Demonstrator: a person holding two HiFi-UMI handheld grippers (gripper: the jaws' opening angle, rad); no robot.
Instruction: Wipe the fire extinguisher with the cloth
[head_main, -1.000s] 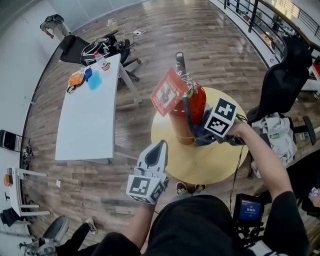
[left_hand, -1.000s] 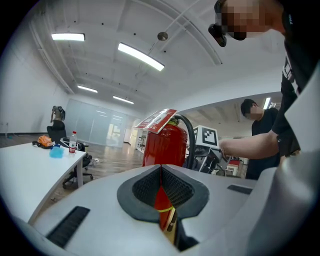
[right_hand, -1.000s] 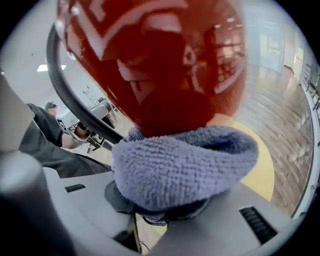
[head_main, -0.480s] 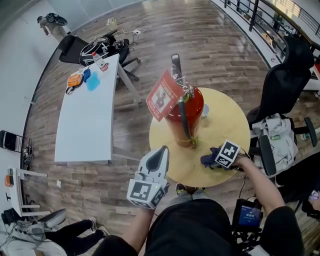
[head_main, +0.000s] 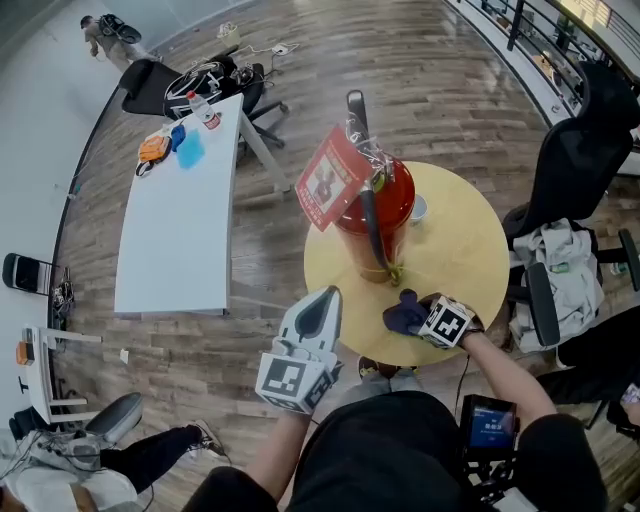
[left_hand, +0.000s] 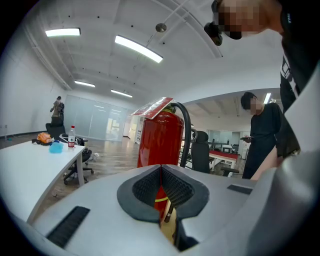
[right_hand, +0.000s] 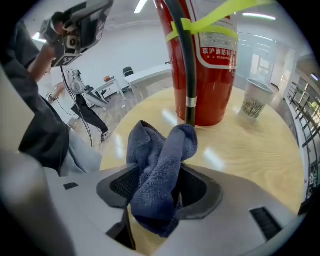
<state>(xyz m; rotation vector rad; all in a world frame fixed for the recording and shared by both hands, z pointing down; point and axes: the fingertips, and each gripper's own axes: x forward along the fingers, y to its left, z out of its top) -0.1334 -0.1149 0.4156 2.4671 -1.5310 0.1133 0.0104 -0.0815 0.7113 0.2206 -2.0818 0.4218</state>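
The red fire extinguisher (head_main: 392, 200) stands upright on the round wooden table (head_main: 465, 265), with a black hose (head_main: 372, 228) and a red tag (head_main: 328, 180). My right gripper (head_main: 415, 318) is low at the table's near edge, in front of the extinguisher (right_hand: 212, 65). Its jaws have just been opening and stand wide, so it is open, with the bunched dark blue cloth (right_hand: 160, 165) loose between them. The cloth (head_main: 402, 312) rests on the table. My left gripper (head_main: 318, 300) hovers left of the table, shut with nothing in it, pointing at the extinguisher (left_hand: 160, 142).
A paper cup (right_hand: 254, 100) stands on the table behind the extinguisher. A long white table (head_main: 175, 220) with small items is at the left. Black office chairs (head_main: 575, 160) stand to the right. A person (left_hand: 262, 135) stands beyond the round table.
My right gripper came down from the extinguisher's side to the table's near edge with the cloth, and its jaws opened. My left gripper stayed put.
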